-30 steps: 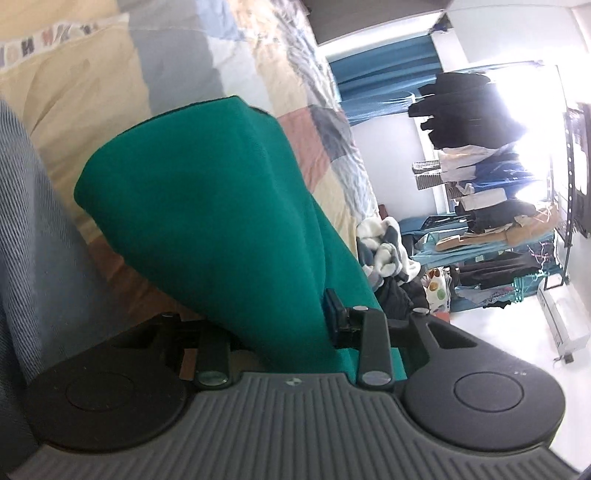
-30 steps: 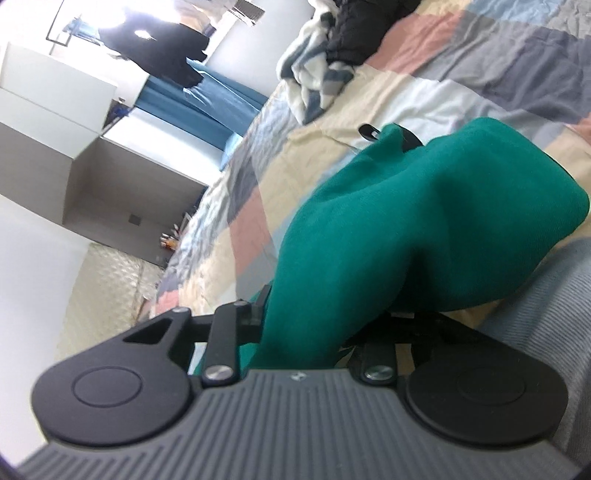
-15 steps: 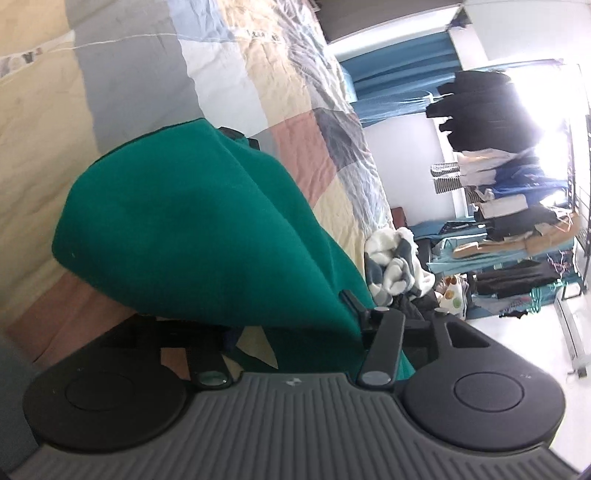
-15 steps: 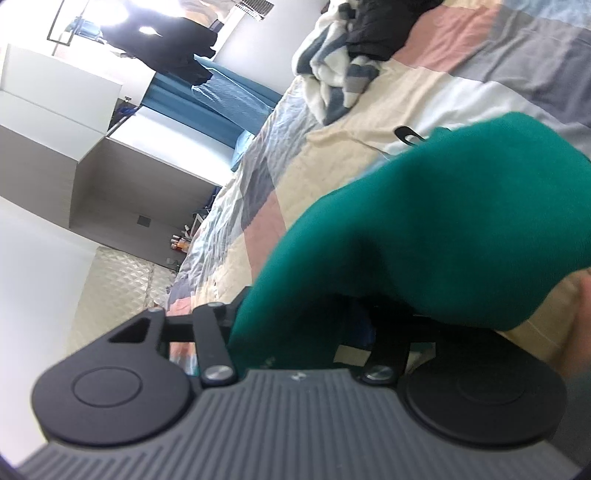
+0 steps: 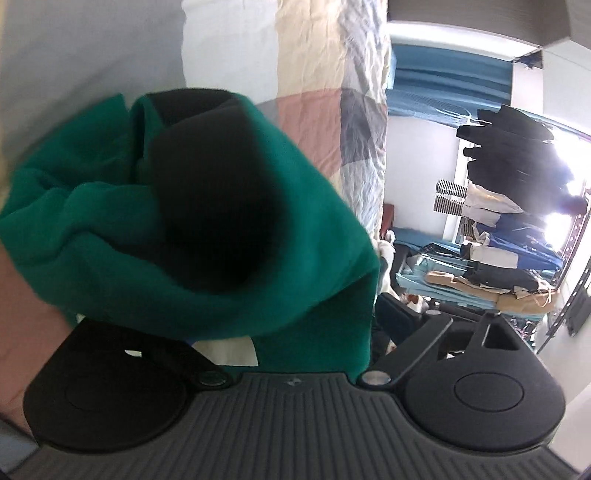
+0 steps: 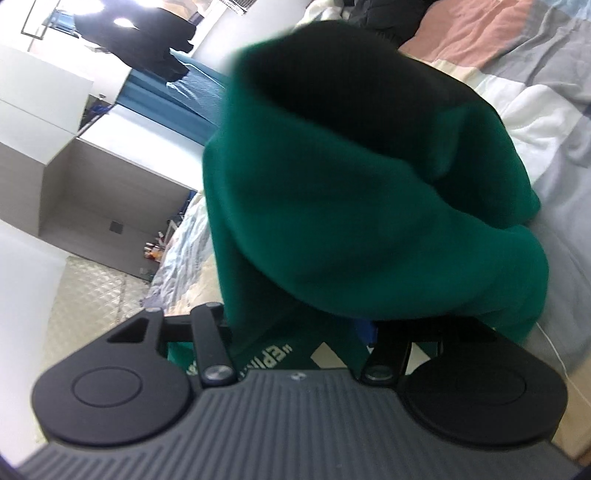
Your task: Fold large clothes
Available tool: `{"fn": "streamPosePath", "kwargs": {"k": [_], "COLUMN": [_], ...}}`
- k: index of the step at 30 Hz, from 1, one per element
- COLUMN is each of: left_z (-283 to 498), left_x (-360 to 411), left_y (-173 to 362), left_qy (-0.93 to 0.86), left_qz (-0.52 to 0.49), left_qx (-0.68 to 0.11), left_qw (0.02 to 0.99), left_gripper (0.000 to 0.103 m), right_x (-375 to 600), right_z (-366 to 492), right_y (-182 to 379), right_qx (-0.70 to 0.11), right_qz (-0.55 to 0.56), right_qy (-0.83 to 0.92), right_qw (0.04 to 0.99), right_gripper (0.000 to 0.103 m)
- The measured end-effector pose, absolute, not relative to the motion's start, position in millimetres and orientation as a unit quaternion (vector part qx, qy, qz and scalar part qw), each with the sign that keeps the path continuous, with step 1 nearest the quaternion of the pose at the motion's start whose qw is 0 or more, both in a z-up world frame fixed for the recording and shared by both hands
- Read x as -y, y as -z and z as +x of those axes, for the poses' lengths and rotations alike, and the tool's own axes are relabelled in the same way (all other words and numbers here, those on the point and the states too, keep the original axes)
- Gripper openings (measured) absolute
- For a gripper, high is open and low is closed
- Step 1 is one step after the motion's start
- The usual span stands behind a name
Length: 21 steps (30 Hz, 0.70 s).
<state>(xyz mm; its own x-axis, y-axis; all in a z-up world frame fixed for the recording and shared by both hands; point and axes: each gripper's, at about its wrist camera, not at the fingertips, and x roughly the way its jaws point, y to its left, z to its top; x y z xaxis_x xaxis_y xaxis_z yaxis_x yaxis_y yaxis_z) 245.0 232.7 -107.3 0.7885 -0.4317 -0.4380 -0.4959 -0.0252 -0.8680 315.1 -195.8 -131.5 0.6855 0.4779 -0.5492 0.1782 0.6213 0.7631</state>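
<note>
Angling both tongs downward over the bed (image 5: 325, 74), my left tongs (image 5: 284, 332) are opening around the green sweatshirt (image 5: 110, 229); whether my right tongs (image 6: 299, 332) grip it, I cannot tell.

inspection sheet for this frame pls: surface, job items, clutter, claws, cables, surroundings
Surface: patchwork bed quilt, rumpled.
Job's things: green garment, bunched in a heap across both claws; printed lettering near the right claw.
Clutter: clothes pile further along the bed.
Claws: left claw jaws opening, garment between them; right claw partly open, fabric between, fingertips hidden.
Cables: nothing seen.
Surroundings: clothes rack with hanging dark garments, blue curtain, grey cabinet.
</note>
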Motion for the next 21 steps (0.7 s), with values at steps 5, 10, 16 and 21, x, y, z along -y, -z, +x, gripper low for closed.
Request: {"fn": "streamPosePath", "kwargs": {"k": [5, 10, 16, 21], "left_z": [280.8, 312.1, 340.3, 344.3], "left_x": [-245.3, -255.0, -259.1, -253.6], "left_y": [128.4, 146.8, 155.0, 149.4], "left_qy": [0.010, 0.036, 0.050, 0.054], "left_qz": [-0.727, -0.733, -0.724, -0.715], "left_qx": [-0.320, -0.315, -0.317, -0.319], "left_qw": [0.607, 0.602, 0.611, 0.620], "left_gripper": [0.097, 0.097, 0.097, 0.097], "right_x": [189.6, 181.9, 172.1, 164.6], "right_z": [342.8, 364.8, 385.0, 385.8], "right_y": [147.9, 160.7, 166.1, 167.3], "right_qx": [-0.388, -0.387, -0.393, -0.391], "right_qz": [0.414, 0.398, 0.372, 0.365], "right_qy": [-0.082, -0.069, -0.056, -0.048], "right_qw": [0.819, 0.829, 0.839, 0.843], "right_gripper": [0.057, 0.056, 0.056, 0.056]}}
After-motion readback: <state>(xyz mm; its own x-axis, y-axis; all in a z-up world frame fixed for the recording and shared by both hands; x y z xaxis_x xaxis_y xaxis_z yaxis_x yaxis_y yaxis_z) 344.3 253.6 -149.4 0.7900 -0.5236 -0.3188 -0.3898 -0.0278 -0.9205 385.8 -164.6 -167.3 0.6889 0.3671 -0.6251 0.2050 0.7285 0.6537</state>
